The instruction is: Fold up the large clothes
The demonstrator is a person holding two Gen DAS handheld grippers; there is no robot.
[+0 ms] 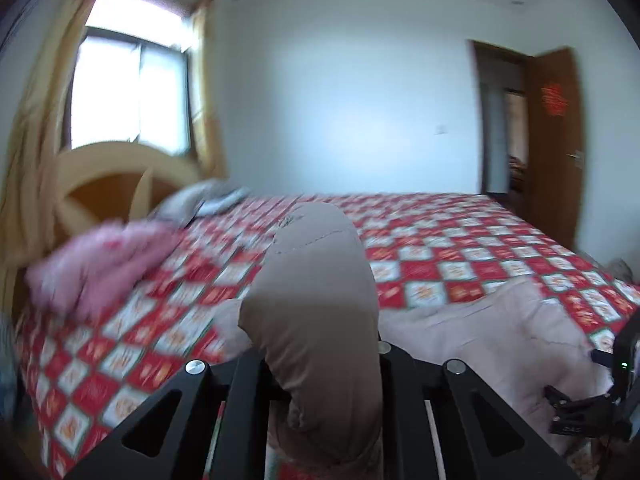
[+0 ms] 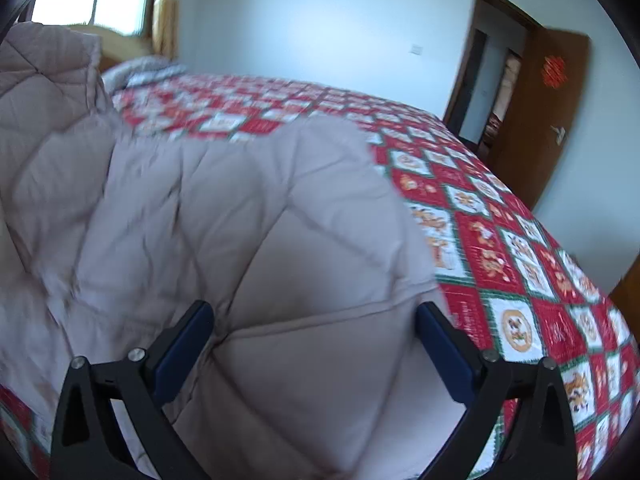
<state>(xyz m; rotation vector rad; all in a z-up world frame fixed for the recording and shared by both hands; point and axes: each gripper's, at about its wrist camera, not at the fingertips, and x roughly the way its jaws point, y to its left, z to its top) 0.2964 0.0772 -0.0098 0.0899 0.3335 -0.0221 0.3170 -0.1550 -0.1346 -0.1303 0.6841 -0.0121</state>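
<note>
A large beige quilted garment (image 2: 240, 220) lies spread on the bed. In the left wrist view my left gripper (image 1: 320, 354) is shut on a thick fold of this garment (image 1: 316, 280), which stands up bunched between the black fingers (image 1: 248, 364) and hides their tips. That lifted part also shows at the upper left of the right wrist view (image 2: 48, 64). My right gripper (image 2: 314, 340) hovers over the garment's near right part. It is open, its blue-padded fingers (image 2: 188, 340) wide apart with fabric bulging between them. Its black body (image 1: 588, 404) appears at the right edge of the left wrist view.
The bed carries a red and white checked cover (image 2: 520, 280). A pink fluffy cloth (image 1: 100, 268) and a grey pillow (image 1: 200, 200) lie near the wooden headboard (image 1: 108, 168) under the window. An open brown door (image 1: 552, 140) stands past the bed's far right corner.
</note>
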